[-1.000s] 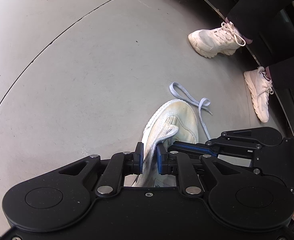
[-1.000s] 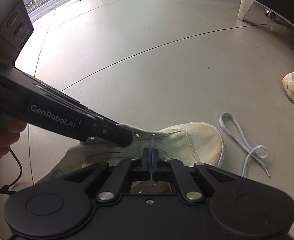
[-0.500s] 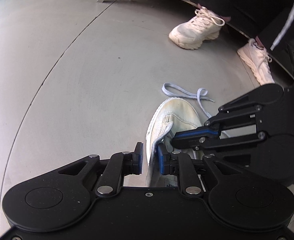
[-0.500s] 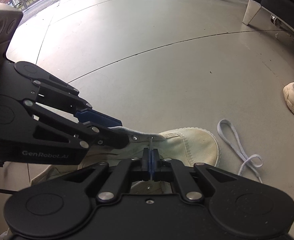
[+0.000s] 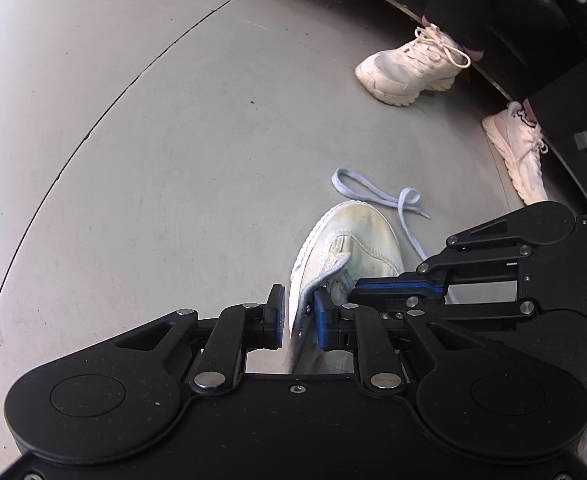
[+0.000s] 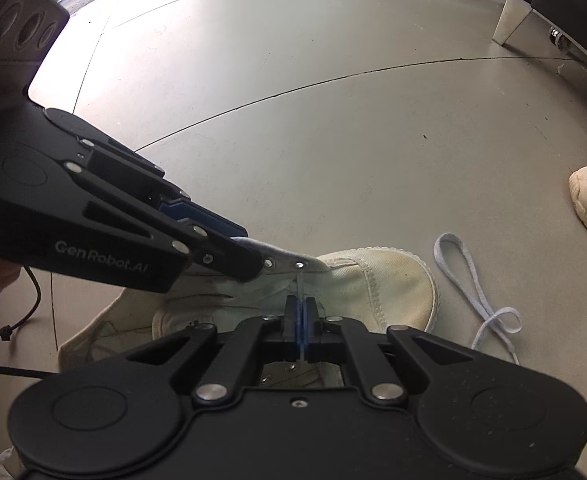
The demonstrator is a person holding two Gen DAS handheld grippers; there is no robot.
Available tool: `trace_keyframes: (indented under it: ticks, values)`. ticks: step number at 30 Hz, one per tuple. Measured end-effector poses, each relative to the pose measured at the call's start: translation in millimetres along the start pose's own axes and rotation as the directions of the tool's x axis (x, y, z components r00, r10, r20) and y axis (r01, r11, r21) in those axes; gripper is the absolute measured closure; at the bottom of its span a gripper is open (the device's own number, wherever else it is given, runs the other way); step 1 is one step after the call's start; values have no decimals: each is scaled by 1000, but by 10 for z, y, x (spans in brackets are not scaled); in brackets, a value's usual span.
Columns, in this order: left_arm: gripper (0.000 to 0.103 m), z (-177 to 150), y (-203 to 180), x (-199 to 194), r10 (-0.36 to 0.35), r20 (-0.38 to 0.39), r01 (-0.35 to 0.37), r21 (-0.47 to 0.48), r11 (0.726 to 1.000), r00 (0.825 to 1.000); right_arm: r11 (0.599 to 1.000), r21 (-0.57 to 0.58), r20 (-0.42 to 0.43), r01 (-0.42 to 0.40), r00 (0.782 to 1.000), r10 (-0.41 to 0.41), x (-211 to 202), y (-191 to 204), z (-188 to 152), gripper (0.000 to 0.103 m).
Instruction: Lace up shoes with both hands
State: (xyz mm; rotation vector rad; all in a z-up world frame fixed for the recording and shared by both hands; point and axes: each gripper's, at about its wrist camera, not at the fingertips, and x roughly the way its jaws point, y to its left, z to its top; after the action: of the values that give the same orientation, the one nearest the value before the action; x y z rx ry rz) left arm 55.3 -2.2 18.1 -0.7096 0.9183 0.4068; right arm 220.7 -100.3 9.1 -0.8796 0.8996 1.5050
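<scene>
Since a second ago the left gripper [image 5: 297, 316] has rolled a little on its own axis while both hands kept their place over the shoe [image 5: 353, 240]. That canvas shoe lies on the floor [image 5: 173, 160], toe pointing away from both cameras, its long axis running straight out from the jaws. Its eyelet flap [image 6: 289, 260] rises between the two tools: in the right wrist view the left gripper comes in from the left edge and grips the flap just beside the eyelets. Its jaws are part-way apart with the flap's edge between them, and are closing. The right gripper [image 6: 300, 316], nearer the eyelet, has its jaws pressed together on the thin lace tip [image 6: 299, 284], which stands straight up to the eyelet just above. A loose blue lace [image 5: 377, 196] lies on the floor just past the toe.
</scene>
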Motion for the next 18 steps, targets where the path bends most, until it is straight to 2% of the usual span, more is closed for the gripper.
trace_keyframes:
  ticks: [13,18]
  values:
    - [88,-28,-66,-12,15,14,-16,44,999,1000,1000,4,-50,-5,999,5,30,24,81,102]
    - [88,-66,-139,-38,32,33,-35,106,994,999,1000,-10,-75,-4,997,3,119,-20,242,102]
